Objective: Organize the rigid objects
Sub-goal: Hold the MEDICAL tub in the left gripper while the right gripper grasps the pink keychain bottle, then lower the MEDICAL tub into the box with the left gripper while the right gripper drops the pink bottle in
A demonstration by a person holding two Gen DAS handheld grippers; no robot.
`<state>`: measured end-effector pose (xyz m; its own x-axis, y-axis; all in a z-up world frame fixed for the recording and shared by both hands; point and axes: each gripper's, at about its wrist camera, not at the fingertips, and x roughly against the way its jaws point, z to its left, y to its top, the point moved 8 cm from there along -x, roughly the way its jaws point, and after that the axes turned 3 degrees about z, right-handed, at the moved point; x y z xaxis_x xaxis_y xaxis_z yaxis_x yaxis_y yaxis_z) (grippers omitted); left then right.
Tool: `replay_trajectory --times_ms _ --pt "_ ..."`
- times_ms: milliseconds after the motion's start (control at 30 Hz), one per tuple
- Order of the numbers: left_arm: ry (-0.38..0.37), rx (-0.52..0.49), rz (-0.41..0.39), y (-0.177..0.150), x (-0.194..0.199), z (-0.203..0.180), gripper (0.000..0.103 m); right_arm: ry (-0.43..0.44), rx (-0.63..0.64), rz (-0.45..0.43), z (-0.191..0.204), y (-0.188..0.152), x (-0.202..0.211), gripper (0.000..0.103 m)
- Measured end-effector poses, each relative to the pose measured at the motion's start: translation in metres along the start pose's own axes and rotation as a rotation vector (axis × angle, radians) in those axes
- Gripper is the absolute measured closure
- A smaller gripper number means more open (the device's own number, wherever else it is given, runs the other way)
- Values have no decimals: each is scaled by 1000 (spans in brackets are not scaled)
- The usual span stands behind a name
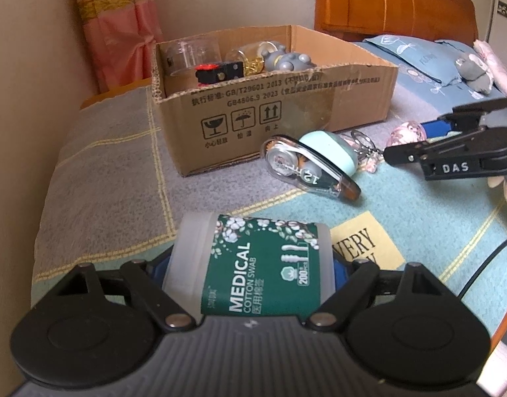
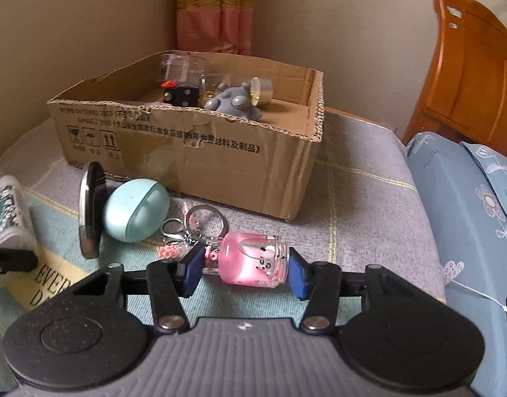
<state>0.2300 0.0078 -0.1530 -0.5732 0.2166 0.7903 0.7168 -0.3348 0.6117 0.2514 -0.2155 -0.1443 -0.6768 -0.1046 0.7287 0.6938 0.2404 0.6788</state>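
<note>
Far left, a pink curtain [image 1: 114, 33] against a beige wall. Below it, a grey and teal checked blanket [image 1: 104, 165] over the bed.

Low in the left wrist view, the left gripper [image 1: 250, 274], fingers set fairly wide and clamped on the two ends of a white plastic cotton-swab tub with a green label [image 1: 263, 258], tub lying on its side, lid end to the left.

Behind, on the blanket, an open brown cardboard box [image 1: 286, 99]. Inside it, a clear plastic cylinder [image 1: 187, 53], a black cube with a red top [image 1: 217, 71] and a grey rounded figurine [image 1: 286, 59].

Just in front of the box, a clear correction-tape dispenser [image 1: 306, 168] leaning against a mint-green egg-shaped case [image 1: 332, 152], the two touching.

Right of the case, loose metal key rings [image 2: 204, 221] joined to a small pink liquid-filled bottle charm [image 2: 253, 261], lying on its side on the blanket. Right gripper [image 2: 245, 273] around it, blue-padded fingers drawn in narrow and pressing on the charm's cap and base.

Far right, a blue flowered pillow [image 2: 468, 215] and an orange wooden headboard [image 2: 468, 76].
</note>
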Motion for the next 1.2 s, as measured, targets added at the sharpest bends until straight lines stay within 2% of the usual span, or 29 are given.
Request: replay_trajectory --times_ms 167,567,900,1033,1200 --pt "-5 -23 0 5 5 1 19 47 58 15 -1 3 11 46" --pt "-25 -122 -23 42 40 -6 19 179 168 33 2 32 52 46" --pt "-77 -156 -79 109 64 -8 19 241 196 -1 3 66 85 46" --pt "-64 -159 -94 141 59 -2 19 236 202 -22 -1 88 93 46" --pt "-63 -115 -96 174 43 11 19 223 195 -59 -9 118 104 46"
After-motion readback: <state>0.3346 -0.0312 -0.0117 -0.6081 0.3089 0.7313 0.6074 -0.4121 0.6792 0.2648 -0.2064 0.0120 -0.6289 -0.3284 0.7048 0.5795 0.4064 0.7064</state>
